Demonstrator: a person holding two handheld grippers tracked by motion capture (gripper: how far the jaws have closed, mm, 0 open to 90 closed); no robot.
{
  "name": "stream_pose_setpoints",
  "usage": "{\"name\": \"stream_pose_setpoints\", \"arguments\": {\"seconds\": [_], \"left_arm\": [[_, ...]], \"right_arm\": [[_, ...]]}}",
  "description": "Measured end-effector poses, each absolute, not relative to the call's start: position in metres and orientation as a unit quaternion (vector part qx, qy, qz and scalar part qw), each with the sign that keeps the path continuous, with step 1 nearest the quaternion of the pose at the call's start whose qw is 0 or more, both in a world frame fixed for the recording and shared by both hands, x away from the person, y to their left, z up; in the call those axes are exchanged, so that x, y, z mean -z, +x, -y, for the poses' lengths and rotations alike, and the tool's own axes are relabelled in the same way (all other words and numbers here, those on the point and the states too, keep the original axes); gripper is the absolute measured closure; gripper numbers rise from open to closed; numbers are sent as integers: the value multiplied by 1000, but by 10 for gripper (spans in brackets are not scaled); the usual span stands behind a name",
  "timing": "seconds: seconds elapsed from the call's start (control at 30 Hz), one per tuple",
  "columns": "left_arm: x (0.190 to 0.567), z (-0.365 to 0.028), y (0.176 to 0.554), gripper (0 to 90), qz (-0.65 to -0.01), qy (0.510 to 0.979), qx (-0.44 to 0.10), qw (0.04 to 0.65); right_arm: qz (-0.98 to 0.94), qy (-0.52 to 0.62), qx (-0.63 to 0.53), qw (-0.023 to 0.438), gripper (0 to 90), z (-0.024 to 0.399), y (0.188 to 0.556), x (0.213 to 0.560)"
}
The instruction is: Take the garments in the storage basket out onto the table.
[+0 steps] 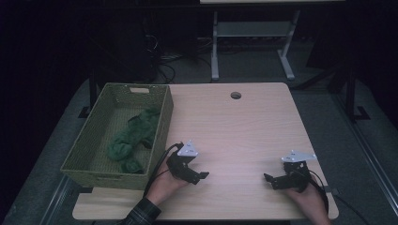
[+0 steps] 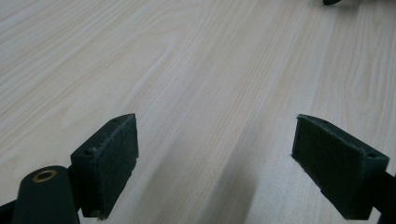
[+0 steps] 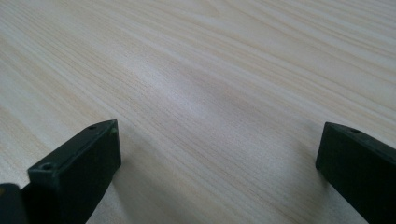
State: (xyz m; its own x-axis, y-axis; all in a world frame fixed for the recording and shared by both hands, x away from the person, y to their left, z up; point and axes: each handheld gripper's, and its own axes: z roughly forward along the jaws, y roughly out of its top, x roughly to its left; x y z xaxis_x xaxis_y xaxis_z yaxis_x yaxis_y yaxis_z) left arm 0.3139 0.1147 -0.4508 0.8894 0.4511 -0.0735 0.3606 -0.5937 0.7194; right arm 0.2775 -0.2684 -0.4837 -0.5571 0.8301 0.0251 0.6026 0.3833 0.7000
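Observation:
A woven green basket (image 1: 159,136) stands on the left part of the light wooden table (image 1: 234,131), with green cloth (image 1: 131,138) heaped inside it. My left gripper (image 1: 199,177) rests low over the table just right of the basket's near corner, its jaws pointing right. My right gripper (image 1: 270,180) sits near the table's front right, jaws pointing left. In the left gripper view the left gripper (image 2: 215,140) is open over bare wood. In the right gripper view the right gripper (image 3: 219,149) is open as well, with nothing between its jaws.
A round cable hole (image 1: 235,95) lies near the table's far edge. Beyond the table stand a white desk frame (image 1: 253,42) and cables (image 1: 164,61) on the dark floor. The table's front edge is close to both hands.

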Motion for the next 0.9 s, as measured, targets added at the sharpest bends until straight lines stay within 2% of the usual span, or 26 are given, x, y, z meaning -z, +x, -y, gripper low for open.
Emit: {"name": "stream_pose_setpoints", "arguments": {"seconds": [0.9], "left_arm": [[421,-113,314,142,-223,897,-40,379]], "right_arm": [[-814,442,-339,166,0,268,277,484]]}}
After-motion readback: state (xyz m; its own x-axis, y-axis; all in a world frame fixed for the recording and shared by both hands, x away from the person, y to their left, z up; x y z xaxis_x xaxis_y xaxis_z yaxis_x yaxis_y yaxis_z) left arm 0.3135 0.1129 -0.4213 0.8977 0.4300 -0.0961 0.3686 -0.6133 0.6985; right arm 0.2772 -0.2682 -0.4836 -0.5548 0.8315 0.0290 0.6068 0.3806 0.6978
